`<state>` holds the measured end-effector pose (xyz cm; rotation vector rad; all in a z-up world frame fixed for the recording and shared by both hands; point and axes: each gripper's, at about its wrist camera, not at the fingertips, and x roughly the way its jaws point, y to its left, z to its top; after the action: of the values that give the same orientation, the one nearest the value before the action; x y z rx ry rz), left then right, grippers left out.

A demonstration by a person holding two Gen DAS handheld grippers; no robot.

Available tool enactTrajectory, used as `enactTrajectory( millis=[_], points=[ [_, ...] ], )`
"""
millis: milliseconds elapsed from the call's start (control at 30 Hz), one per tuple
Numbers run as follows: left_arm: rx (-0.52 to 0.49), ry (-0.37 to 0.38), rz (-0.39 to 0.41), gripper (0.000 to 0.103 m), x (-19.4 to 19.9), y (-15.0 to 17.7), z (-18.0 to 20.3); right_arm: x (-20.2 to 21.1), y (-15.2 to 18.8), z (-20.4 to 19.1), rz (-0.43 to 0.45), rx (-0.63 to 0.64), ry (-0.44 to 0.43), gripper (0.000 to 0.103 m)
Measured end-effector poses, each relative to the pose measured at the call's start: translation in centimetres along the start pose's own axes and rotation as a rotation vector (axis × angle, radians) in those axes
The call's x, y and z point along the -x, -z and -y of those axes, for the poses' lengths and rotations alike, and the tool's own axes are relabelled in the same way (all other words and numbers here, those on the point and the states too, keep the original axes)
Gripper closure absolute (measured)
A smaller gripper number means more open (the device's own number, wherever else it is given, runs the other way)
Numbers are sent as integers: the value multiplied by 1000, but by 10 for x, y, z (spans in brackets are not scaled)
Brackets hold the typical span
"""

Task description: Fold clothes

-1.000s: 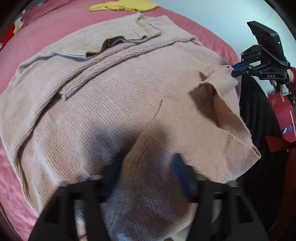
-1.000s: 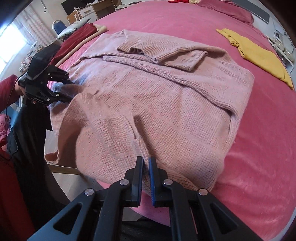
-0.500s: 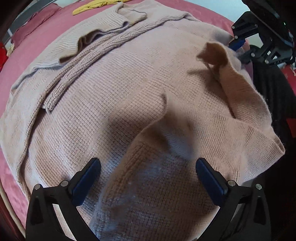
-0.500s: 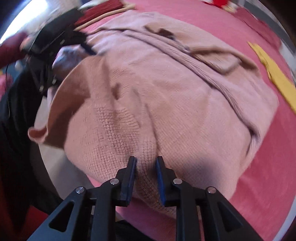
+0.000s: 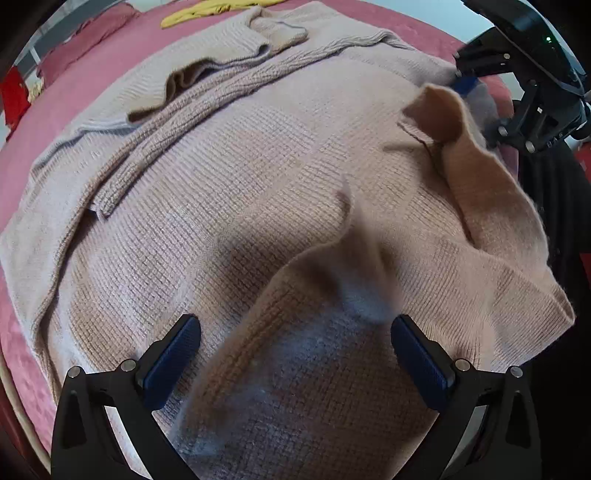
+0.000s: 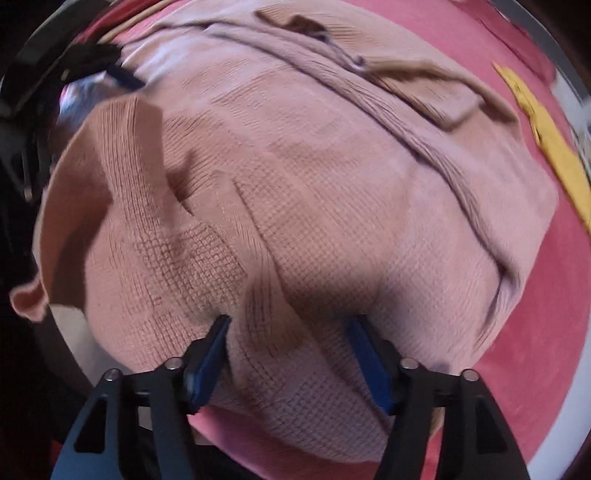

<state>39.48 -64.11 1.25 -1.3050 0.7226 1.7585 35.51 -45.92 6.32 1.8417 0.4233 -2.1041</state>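
A pinkish-beige knitted sweater (image 5: 258, 155) lies spread on a pink bedspread (image 6: 535, 332), its sleeves folded across the far side. My left gripper (image 5: 295, 332) stands wide open just above the near hem, and a raised ridge of the knit runs between its blue pads without touching them. My right gripper (image 6: 290, 332) points down onto the other end of the hem; its jaws are opening, with a bulge of sweater (image 6: 332, 206) between them. Each gripper shows in the other's view: the right gripper (image 5: 517, 92) by an upturned hem corner, the left gripper (image 6: 55, 85) at the upper left.
A yellow garment (image 6: 546, 136) lies on the bedspread beyond the sweater, also seen as a yellow garment (image 5: 221, 9) at the top. Dark red bedding (image 5: 85, 40) sits at the far left. A person's dark clothing (image 5: 561, 221) stands close by the bed's edge.
The left jaws spread from partly open to wide and came nearer the knit. The right jaws parted from shut and dropped onto the hem. The hem corner by the right gripper flipped up.
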Motion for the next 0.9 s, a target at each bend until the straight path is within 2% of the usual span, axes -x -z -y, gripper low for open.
enactTrajectory(
  millis=[67, 133, 167, 200, 233, 267, 300, 400, 533, 633, 700, 800, 900],
  points=[
    [8, 3, 11, 1, 2, 2, 0, 4, 4, -8, 9, -5, 13, 90],
    [15, 4, 21, 8, 5, 4, 0, 8, 6, -21, 19, 15, 65, 94],
    [17, 4, 31, 19, 9, 5, 1, 10, 7, -25, 28, 17, 77, 95],
    [19, 4, 41, 36, 13, 6, 2, 13, 8, -26, 42, 0, 76, 95],
    [23, 5, 52, 46, 17, 7, 3, 17, 10, -24, 64, -33, 58, 96],
    [35, 10, 63, 65, 20, 8, 1, 22, 12, -20, 86, -66, 39, 96],
    [48, 15, 74, 75, 23, 10, -1, 27, 15, -16, 106, -100, 21, 96],
    [98, 41, 112, 85, 31, 16, -9, 42, 25, -5, 155, -188, -17, 96],
    [205, 99, 179, 89, 41, 28, -23, 61, 43, 14, 228, -318, -90, 96],
    [321, 172, 266, 90, 56, 45, -41, 70, 64, 28, 257, -387, -154, 96],
    [387, 228, 355, 90, 81, 62, -61, 72, 62, 34, 281, -398, -197, 97],
    [471, 205, 484, 90, 111, 72, -87, 91, 57, 56, 352, -421, -259, 97],
    [539, 136, 565, 90, 121, 81, -117, 110, 48, 82, 434, -461, -305, 97]
  ],
)
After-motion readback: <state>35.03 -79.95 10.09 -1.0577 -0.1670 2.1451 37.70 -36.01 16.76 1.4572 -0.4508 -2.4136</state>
